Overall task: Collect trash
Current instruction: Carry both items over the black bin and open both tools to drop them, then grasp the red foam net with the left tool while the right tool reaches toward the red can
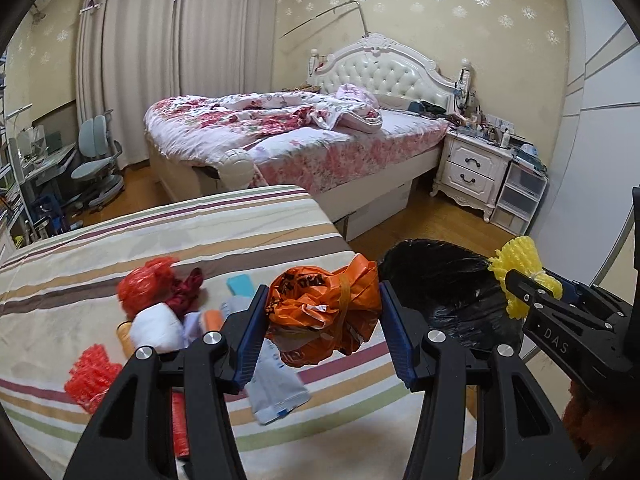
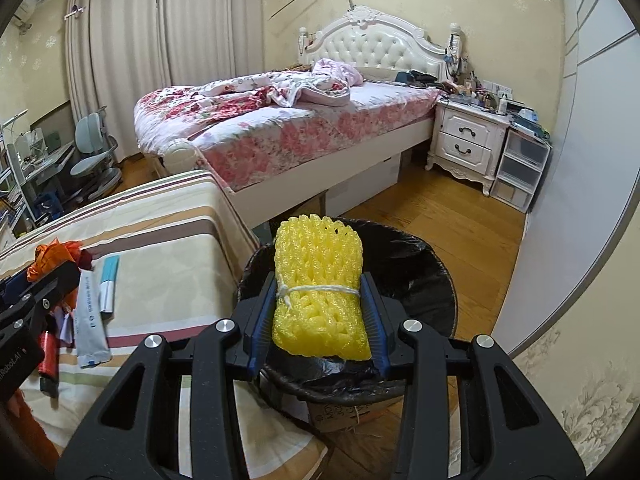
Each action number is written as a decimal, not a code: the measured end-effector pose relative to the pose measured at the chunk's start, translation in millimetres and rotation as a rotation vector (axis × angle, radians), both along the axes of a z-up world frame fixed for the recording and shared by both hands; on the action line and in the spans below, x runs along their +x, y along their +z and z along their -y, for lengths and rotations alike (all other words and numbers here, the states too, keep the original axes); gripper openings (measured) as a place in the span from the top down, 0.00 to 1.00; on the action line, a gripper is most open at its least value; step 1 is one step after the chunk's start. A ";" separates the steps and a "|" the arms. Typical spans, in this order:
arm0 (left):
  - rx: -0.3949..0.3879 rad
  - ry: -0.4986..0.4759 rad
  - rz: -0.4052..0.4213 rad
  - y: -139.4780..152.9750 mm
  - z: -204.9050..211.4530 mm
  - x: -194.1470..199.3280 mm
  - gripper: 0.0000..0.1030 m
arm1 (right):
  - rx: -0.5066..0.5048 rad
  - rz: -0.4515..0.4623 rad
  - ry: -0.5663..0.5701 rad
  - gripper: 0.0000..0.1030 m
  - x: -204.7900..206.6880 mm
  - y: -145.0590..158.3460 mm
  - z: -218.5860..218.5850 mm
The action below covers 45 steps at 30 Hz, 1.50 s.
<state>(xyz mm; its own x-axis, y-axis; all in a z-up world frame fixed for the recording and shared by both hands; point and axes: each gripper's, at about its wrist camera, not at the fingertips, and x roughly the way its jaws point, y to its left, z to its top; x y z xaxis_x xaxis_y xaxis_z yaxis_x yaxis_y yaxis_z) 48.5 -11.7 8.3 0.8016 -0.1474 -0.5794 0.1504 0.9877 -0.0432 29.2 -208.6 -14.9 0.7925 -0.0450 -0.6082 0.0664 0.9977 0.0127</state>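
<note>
Bedroom clutter lies on a striped bedcover (image 1: 168,232) at lower left of the left wrist view. Centre frame, the left gripper (image 1: 323,326) is clamped on a crumpled orange bag (image 1: 324,304): light, slippery film, best held by its knotted bulk. Centre of the right wrist view, the right gripper (image 2: 318,322) squeezes a yellow foam net (image 2: 320,296), soft and springy, above the black-lined bin (image 2: 424,280).
</note>
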 end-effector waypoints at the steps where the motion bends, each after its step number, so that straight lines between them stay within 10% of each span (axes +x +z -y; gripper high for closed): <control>1: -0.002 -0.010 -0.009 -3.0 7.2 7.4 0.48 | 0.004 -0.003 -0.007 0.62 4.6 -2.7 6.1; 20: 0.103 -0.080 -0.094 -45.1 88.0 85.4 0.48 | 0.049 -0.055 -0.075 0.61 52.5 -35.1 62.9; 29: 0.077 -0.059 -0.115 -44.7 85.3 89.6 0.26 | 0.050 -0.054 -0.107 0.44 57.4 -35.1 72.2; 45: 0.118 0.025 -0.113 -32.8 51.3 61.8 0.23 | 0.039 -0.054 -0.141 0.35 27.1 -26.0 64.5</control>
<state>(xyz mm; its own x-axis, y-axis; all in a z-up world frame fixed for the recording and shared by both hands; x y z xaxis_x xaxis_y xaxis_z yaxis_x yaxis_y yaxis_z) 110.3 -63.0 -24.5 0.7330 -0.0540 -0.6780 0.1267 0.9902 0.0581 56.3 -273.1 -40.9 0.7461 -0.1290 -0.6533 0.2071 0.9774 0.0436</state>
